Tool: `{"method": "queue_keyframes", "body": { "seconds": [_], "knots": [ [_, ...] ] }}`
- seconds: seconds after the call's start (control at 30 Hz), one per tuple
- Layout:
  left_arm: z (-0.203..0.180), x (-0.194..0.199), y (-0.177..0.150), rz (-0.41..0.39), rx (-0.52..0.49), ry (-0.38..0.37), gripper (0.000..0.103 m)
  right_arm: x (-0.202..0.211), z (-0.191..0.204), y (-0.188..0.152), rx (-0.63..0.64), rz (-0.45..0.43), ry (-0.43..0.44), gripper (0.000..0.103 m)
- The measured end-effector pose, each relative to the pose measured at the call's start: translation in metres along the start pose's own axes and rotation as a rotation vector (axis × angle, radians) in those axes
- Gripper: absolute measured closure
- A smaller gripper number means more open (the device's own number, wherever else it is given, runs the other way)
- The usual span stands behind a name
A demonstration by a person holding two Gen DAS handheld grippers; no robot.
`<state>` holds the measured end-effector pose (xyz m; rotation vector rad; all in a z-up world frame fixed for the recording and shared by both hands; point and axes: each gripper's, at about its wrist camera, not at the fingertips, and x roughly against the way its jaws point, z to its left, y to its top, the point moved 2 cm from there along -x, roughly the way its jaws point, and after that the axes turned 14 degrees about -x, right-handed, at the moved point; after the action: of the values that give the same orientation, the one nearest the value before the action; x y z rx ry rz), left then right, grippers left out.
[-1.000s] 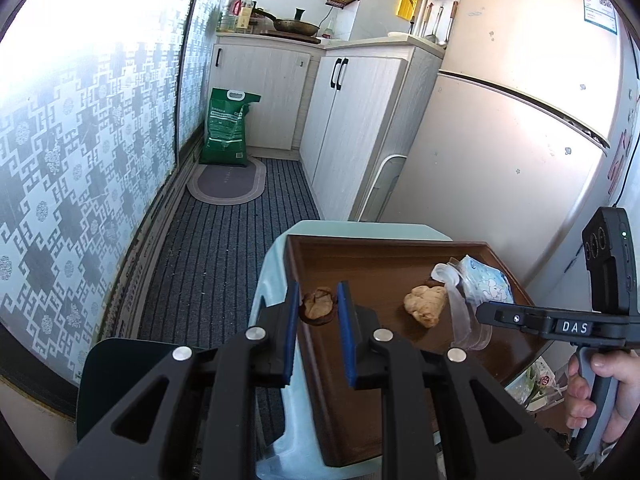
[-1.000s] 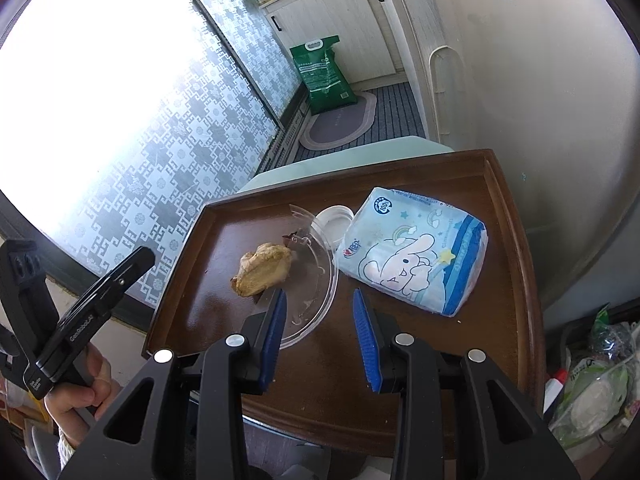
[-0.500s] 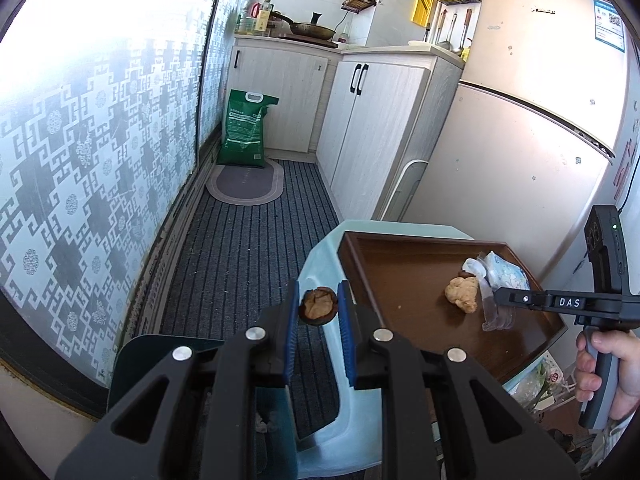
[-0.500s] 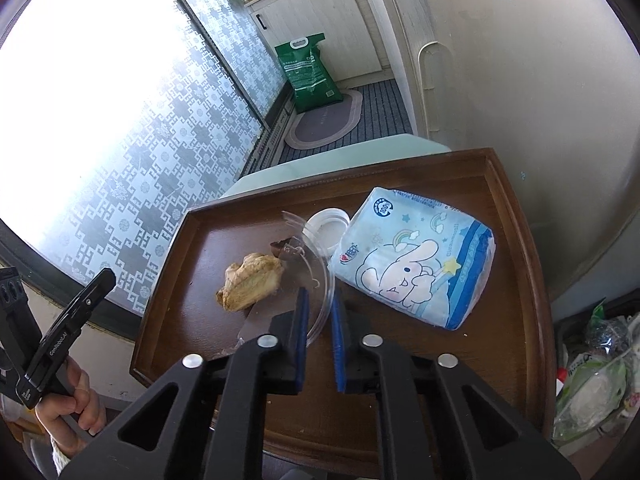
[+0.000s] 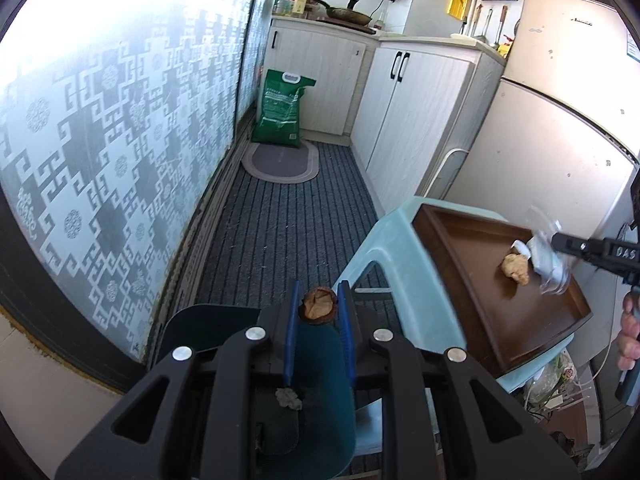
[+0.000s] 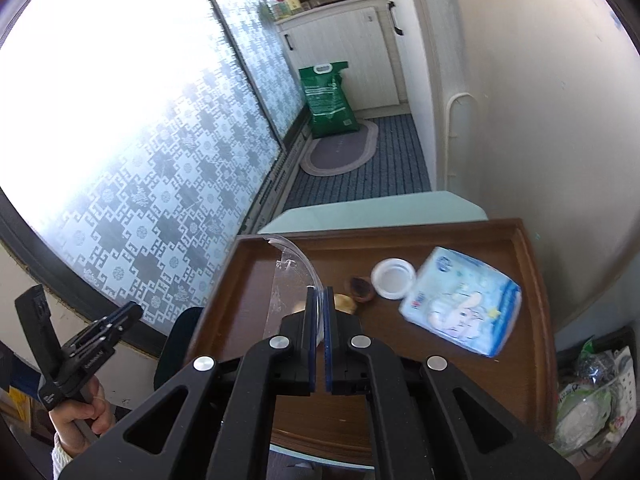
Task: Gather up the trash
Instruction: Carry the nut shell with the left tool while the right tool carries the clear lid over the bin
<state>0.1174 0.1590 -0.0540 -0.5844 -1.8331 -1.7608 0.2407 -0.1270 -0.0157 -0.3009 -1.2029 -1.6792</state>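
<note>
My left gripper (image 5: 318,304) is shut on a brown nut shell (image 5: 318,307) and holds it above a dark teal trash bin (image 5: 316,392) that has a crumpled scrap (image 5: 289,398) inside. My right gripper (image 6: 319,300) is shut on a clear plastic lid (image 6: 294,276), lifted above the brown tray (image 6: 532,280). On the tray lie a tan lump of food (image 5: 515,268), another brown shell (image 6: 361,289), a white cap (image 6: 393,278) and a blue tissue pack (image 6: 460,306).
The tray rests on a pale green stool (image 5: 390,240). A fridge (image 5: 560,128) and white cabinets (image 5: 408,112) stand to the right. A green sack (image 5: 282,108) and a floor mat (image 5: 280,162) lie at the far end. A bag of rubbish (image 6: 592,396) sits on the floor beside the stool.
My left gripper has carried the nut shell off the tray and over the teal bin. My right gripper has shut on the clear lid and lifted it off the tray.
</note>
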Motion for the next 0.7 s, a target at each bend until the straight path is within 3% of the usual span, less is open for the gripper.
{"method": "queue_keyframes", "body": {
  "seconds": [0.4,0.7],
  "knots": [
    [0.038,0.001,-0.032,0.091,0.008,0.053,0.082,-0.021,0.083,-0.018,0.115,0.049,0.073,0.1],
    [0.058,-0.011,-0.058,0.174,0.027,0.044,0.082,-0.047,0.134,-0.046,0.264,0.11,0.038,0.101]
  ]
}}
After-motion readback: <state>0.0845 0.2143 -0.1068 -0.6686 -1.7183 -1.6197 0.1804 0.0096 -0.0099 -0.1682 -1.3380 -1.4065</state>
